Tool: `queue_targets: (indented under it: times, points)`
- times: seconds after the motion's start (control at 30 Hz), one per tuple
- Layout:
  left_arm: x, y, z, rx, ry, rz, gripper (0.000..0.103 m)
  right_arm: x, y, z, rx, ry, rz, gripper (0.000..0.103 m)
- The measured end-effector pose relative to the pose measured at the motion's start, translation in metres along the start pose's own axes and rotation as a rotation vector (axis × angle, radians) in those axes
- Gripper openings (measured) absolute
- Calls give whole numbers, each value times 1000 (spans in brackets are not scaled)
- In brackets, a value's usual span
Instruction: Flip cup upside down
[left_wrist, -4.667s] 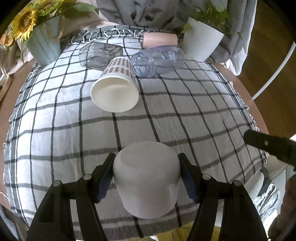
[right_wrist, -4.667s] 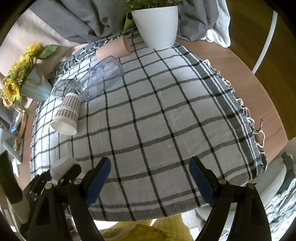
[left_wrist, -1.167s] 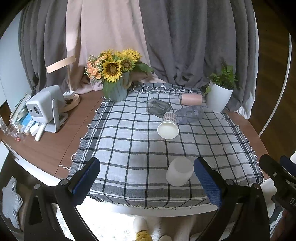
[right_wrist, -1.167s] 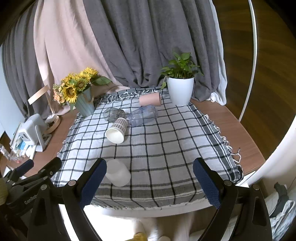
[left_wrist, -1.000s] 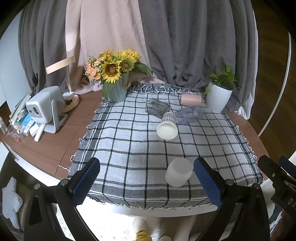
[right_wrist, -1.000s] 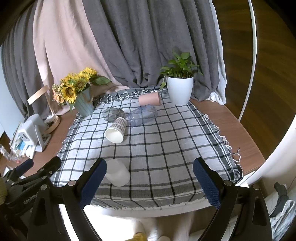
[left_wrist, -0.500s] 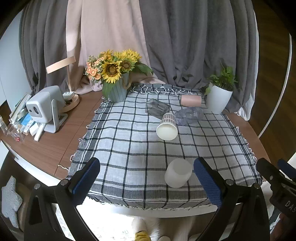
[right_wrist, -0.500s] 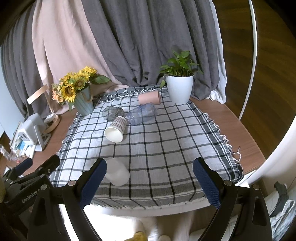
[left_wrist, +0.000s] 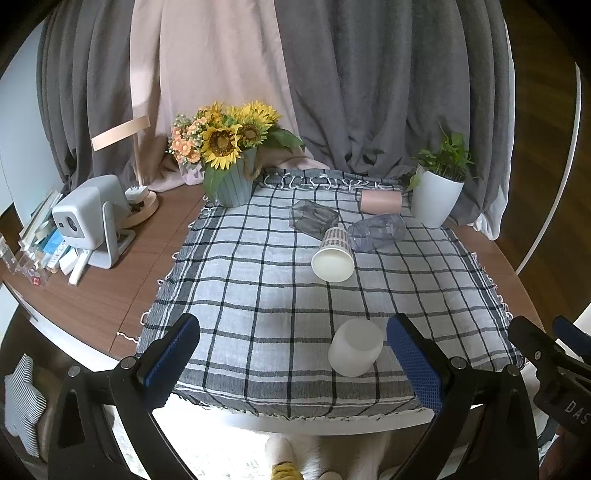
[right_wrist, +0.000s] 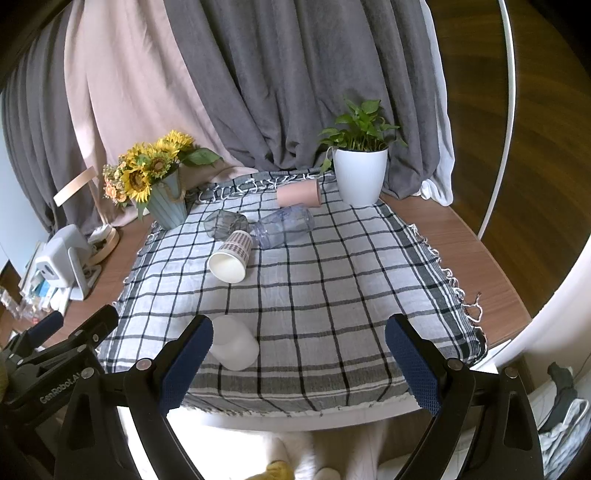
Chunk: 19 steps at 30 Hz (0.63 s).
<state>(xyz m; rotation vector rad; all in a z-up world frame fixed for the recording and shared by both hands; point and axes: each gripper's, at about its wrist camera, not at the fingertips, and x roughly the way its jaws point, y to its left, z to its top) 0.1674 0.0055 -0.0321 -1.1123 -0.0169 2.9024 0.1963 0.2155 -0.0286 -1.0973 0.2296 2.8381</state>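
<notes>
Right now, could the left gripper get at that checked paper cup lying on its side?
Probably yes. The left gripper is open and holds nothing, and the paper cup lies with bare cloth in front of its mouth. The white cup stands off to one side, not squarely in the way.

Matt white cup (left_wrist: 355, 347), woven tablecloth (left_wrist: 258, 280)
</notes>
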Motion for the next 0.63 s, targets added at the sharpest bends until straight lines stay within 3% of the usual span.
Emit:
queue_targets:
  times: [0.63]
  points:
    - [2,-1,1,-5,5,-3,103,4,1,-1,1,9,2,95]
